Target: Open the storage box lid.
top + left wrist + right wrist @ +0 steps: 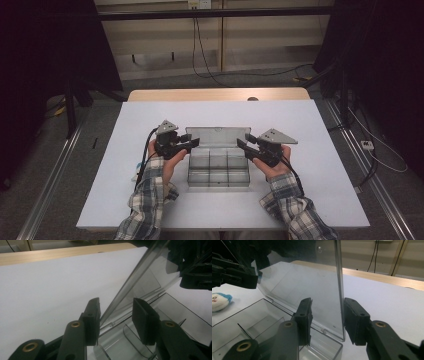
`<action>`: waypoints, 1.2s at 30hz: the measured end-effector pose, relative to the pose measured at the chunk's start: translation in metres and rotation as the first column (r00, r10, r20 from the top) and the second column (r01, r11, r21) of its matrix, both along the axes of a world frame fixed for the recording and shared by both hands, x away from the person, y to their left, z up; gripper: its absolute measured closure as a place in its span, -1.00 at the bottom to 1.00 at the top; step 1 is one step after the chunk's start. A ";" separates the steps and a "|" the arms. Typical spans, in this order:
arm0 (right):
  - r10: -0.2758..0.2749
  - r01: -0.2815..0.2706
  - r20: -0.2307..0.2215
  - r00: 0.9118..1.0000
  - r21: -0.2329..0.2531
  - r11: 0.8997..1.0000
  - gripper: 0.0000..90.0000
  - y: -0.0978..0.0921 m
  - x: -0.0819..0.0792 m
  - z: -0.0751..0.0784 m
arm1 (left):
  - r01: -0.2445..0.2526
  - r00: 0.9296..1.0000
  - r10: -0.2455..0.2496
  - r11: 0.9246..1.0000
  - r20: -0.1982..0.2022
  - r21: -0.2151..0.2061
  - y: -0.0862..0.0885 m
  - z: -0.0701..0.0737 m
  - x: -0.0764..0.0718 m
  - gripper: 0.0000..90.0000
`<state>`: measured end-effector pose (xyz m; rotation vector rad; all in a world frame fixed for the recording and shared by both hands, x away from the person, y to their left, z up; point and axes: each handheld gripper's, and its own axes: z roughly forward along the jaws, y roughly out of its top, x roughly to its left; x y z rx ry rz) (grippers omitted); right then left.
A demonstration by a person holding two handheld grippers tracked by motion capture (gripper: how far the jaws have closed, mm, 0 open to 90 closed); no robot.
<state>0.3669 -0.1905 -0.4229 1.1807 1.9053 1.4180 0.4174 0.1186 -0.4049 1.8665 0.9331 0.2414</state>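
A clear plastic compartment box (218, 171) sits in the middle of the white table (300, 190), its lid (217, 136) raised upright at the back. My left gripper (192, 143) is at the lid's left edge and my right gripper (242, 143) at its right edge. In the left gripper view the jaws of the left gripper (116, 315) stand open astride the lid's edge (130, 280), which runs close to the left jaw. In the right gripper view the right gripper (327, 315) is open too, with the lid's edge (339, 285) close by the right jaw. Empty compartments (259, 322) lie below.
A small white and blue plush toy (219, 301) lies on the table beside the box, on the left gripper's side. A wooden table edge (215, 94) runs along the back. Cables (210, 70) trail on the floor beyond, and rails (380, 190) flank the table.
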 end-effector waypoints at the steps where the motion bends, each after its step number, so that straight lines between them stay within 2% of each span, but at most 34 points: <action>1: 0.001 -0.001 0.002 1.000 -0.001 1.000 0.33 0.000 0.000 0.000 | 0.009 1.000 -0.009 1.000 -0.001 0.008 0.001 0.000 0.001 0.30; 10: -0.010 0.010 0.002 1.000 0.001 1.000 0.33 0.000 0.006 0.000 | 0.000 1.000 -0.001 1.000 -0.005 -0.004 -0.001 -0.001 0.008 0.34; 13: -0.012 0.012 0.000 1.000 0.003 1.000 0.34 0.000 0.008 -0.001 | -0.010 1.000 0.010 1.000 -0.008 -0.022 -0.002 -0.002 0.010 0.34; 29: -0.028 0.028 -0.013 1.000 0.011 1.000 0.33 0.001 0.018 -0.004 | -0.025 1.000 0.025 1.000 -0.017 -0.008 -0.006 -0.004 0.021 0.37; 36: -0.037 0.037 -0.025 0.999 -0.002 0.999 0.32 0.002 0.024 -0.005 | -0.037 0.999 0.037 0.999 -0.020 -0.002 -0.009 -0.006 0.026 0.37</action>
